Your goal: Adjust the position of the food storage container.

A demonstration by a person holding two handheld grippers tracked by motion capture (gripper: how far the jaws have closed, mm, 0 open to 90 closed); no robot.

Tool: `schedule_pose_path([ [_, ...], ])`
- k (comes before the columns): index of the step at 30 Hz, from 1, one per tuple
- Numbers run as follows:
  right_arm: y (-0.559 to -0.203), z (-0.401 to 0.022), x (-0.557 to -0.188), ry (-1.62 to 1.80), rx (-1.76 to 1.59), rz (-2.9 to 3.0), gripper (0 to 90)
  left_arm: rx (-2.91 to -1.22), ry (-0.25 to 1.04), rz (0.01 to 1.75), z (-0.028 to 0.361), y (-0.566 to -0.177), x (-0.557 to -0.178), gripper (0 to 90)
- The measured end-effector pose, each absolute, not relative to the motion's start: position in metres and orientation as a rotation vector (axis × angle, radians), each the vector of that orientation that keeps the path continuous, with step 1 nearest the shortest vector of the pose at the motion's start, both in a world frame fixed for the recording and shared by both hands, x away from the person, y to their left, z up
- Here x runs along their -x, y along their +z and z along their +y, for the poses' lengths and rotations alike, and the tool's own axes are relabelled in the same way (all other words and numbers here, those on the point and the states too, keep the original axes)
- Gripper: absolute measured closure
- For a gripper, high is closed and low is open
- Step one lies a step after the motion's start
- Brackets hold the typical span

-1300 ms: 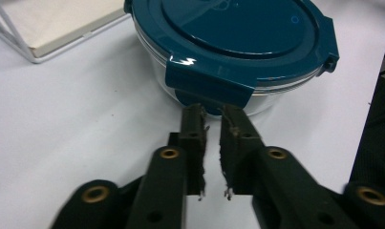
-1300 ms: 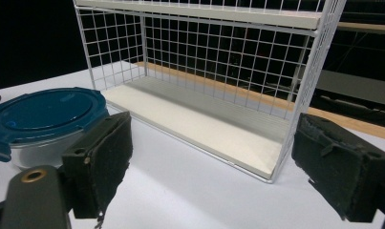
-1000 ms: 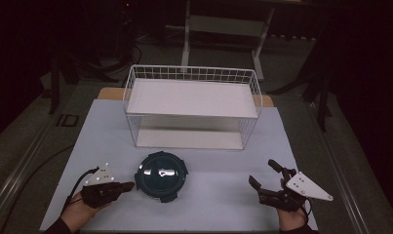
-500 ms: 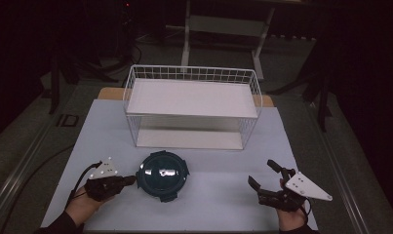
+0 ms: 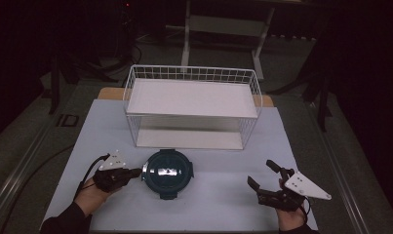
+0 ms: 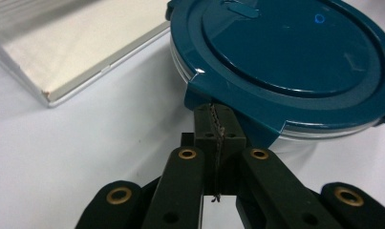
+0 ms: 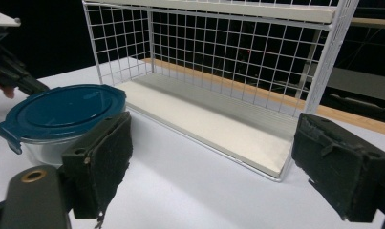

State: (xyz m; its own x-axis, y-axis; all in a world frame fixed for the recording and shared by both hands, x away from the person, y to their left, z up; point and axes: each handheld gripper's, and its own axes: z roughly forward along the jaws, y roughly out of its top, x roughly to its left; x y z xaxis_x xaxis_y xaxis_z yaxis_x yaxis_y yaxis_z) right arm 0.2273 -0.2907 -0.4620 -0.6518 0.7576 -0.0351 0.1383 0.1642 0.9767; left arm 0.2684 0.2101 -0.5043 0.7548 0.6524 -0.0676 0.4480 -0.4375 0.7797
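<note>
A round glass container with a dark teal clip lid stands at the table's front middle, just before the wire rack. My left gripper is shut, its tips up against the container's left rim. In the left gripper view the closed jaws press together with nothing between them, right under a latch tab of the lid. My right gripper stands open at the front right, well apart from the container. Its view shows the two pads spread wide, the container at the left and the left gripper beyond it.
A white wire rack with an upper and a lower shelf stands behind the container, open toward me. Its lower shelf board lies close to the container. Between the two grippers there is bare white tabletop. Dark floor and furniture legs surround the table.
My left gripper has slid to the right, from beside the container to contact with its left rim. The right gripper and the container have stayed put.
</note>
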Motion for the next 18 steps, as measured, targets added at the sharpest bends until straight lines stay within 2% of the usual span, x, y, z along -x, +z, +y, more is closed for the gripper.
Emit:
schedule_pose_path([
  [7,-0.462,-0.292,-0.227,1.526,-0.853,1.911,13.8,-2.088,0.281,0.858,0.217,-0.506,-0.272,89.7],
  [18,-0.463,-0.290,-0.228,1.523,-0.844,1.923,13.9,-2.101,0.290,0.843,0.198,-0.503,-0.273,89.8],
])
